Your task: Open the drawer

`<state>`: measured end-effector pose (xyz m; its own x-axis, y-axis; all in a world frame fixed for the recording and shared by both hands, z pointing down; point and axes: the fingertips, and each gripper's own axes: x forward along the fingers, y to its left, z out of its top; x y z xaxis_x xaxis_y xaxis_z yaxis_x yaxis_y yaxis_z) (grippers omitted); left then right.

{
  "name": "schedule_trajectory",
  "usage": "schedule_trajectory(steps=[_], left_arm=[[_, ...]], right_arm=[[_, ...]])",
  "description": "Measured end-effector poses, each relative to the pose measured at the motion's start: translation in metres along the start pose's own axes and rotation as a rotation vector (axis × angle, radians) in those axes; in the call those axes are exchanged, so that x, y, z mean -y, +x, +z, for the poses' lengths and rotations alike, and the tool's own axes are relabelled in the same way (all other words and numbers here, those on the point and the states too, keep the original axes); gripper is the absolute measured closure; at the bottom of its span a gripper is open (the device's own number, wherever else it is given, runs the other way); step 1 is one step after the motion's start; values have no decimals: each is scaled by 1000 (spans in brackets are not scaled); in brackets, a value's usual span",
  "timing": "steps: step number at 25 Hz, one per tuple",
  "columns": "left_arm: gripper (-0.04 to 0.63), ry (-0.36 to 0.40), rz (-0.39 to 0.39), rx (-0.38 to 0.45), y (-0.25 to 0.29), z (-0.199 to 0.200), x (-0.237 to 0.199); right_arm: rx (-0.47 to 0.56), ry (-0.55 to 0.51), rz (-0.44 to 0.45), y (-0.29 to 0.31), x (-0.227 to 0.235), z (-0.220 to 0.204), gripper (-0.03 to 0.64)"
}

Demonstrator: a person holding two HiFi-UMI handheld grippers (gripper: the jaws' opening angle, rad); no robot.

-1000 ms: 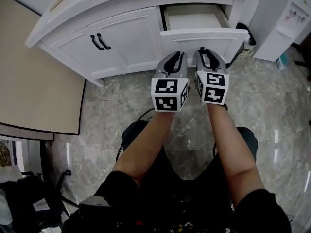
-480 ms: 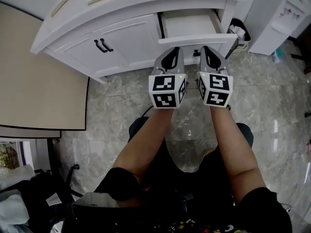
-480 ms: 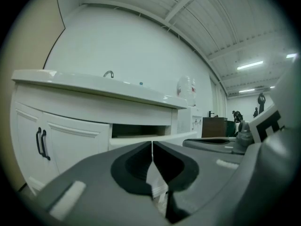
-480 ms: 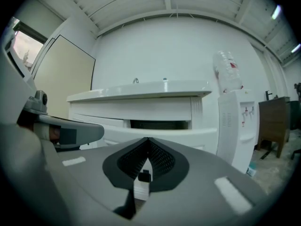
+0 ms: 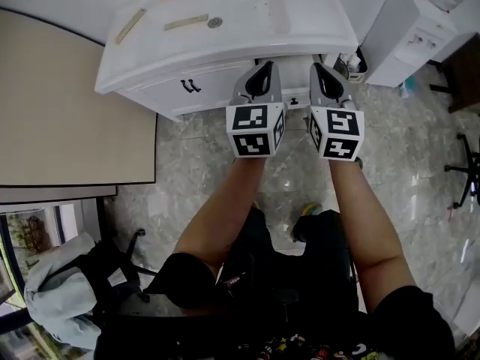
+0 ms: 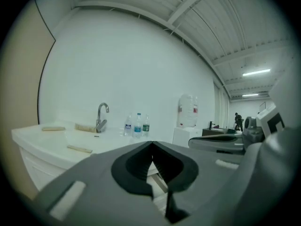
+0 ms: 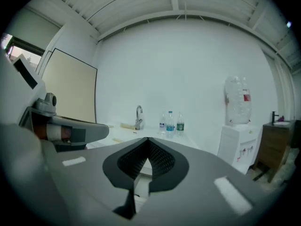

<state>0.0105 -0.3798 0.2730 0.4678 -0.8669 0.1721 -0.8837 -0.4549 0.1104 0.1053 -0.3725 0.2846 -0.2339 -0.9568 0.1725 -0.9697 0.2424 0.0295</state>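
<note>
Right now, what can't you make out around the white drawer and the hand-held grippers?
White drawer: head view, mostly covered by the white countertop, the left hand-held gripper and the right hand-held gripper; how far open cannot be told.
Three clear water bottles: left gripper view, labels too small to read.

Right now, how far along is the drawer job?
Done: the drawer stood pulled out a second ago; now the counter and grippers hide it. In hand: nothing; left gripper and right gripper are shut, empty, held above counter height. Left: probably nothing.
</note>
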Motion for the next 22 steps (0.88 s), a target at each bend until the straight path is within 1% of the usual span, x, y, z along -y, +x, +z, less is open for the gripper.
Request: schedule_trajectory(steps=[3, 5, 7, 9, 12, 15, 22], left_arm=[[595, 19, -9, 17, -19, 66, 9], [595, 29, -11, 26, -32, 92, 10], [595, 33, -13, 37, -43, 107, 10], [595, 37, -17, 52, -52, 117, 9], [595, 39, -22, 60, -62, 121, 11], [595, 49, -31, 55, -70, 121, 20], [595, 49, -39, 58, -84, 125, 35]], right_arm=[[28, -7, 7, -20, -1, 74, 594], [60, -14, 5, -33, -3, 109, 594], [91, -27, -3, -44, -6, 130, 594], [108, -28, -23, -53, -7, 137, 595], [107, -9, -38, -65, -9, 134, 595], [96, -2, -33, -77, -13, 131, 595], [94, 6, -14, -91, -13, 138, 595]])
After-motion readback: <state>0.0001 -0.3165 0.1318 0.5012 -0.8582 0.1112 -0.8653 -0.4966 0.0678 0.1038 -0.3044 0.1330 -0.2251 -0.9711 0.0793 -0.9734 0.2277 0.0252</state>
